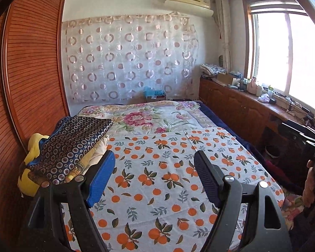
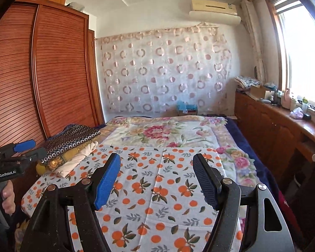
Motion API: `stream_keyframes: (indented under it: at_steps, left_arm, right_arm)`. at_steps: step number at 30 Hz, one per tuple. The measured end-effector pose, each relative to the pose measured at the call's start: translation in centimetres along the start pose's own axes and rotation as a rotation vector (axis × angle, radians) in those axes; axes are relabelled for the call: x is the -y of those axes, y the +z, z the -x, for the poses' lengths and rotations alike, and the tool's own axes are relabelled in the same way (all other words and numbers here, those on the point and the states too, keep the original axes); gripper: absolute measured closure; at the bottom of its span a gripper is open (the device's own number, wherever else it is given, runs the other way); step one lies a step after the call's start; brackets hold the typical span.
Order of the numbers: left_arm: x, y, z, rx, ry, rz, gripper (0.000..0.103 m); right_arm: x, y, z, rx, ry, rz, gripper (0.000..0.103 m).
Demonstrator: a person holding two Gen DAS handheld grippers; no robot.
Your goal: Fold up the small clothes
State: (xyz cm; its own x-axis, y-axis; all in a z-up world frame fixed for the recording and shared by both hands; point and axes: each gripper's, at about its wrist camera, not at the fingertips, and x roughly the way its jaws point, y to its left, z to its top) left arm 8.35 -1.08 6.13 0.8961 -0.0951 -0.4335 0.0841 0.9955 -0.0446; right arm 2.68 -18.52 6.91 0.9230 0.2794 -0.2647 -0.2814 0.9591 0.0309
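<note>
A stack of folded clothes lies at the bed's left edge, with a dark blue ring-patterned garment [image 1: 73, 145] on top of yellow and cream pieces [image 1: 32, 153]. It also shows in the right wrist view [image 2: 71, 140]. My left gripper [image 1: 154, 159] is open and empty above the orange-print cloth [image 1: 157, 178], just right of the stack. My right gripper [image 2: 156, 161] is open and empty above the same cloth [image 2: 157, 189]. The left gripper also shows at the left edge of the right wrist view [image 2: 29, 147].
The orange-print cloth covers the near half of the bed, with a floral quilt [image 1: 153, 115] behind it. A wooden wardrobe [image 1: 31, 73] stands to the left. A low wooden cabinet [image 1: 241, 105] with clutter runs under the window at the right.
</note>
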Motion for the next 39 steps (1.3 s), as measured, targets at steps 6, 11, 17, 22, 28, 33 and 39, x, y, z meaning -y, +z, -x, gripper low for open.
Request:
stream_keyframes:
  at_steps: [6,11,17,22,28,33,39]
  left_arm:
    - [0.2,0.1,0.8,0.027,0.005,0.007,0.025]
    - [0.1,0.2,0.8,0.027,0.006,0.008,0.025]
    - [0.0,0.0,0.9,0.024,0.008,0.009,0.025]
    - [0.0,0.1,0.9,0.024,0.008,0.011,0.025]
    - [-0.1,-0.1,1.1,0.026,0.011,0.008,0.025]
    - [0.0,-0.1,1.1,0.026,0.012,0.009,0.025]
    - [0.0,-0.2,1.1,0.026,0.011,0.01,0.025]
  right_arm:
    - [0.6,-0.4,-0.3,0.005,0.0,-0.013,0.03]
    - [0.8,-0.3,-0.8,0.004,0.0,-0.019,0.03]
    - [1.4,0.1,-1.7,0.006,-0.001,-0.019,0.03]
    - [1.6,0.1,-1.7,0.006,0.002,-0.018,0.03]
    - [1.7,0.1,-1.8,0.007,0.003,-0.017,0.03]
    - [1.7,0.2,-1.9,0.008,0.003,-0.018,0.03]
    - [2.0,0.3,-2.0,0.01,0.005,-0.017,0.03]
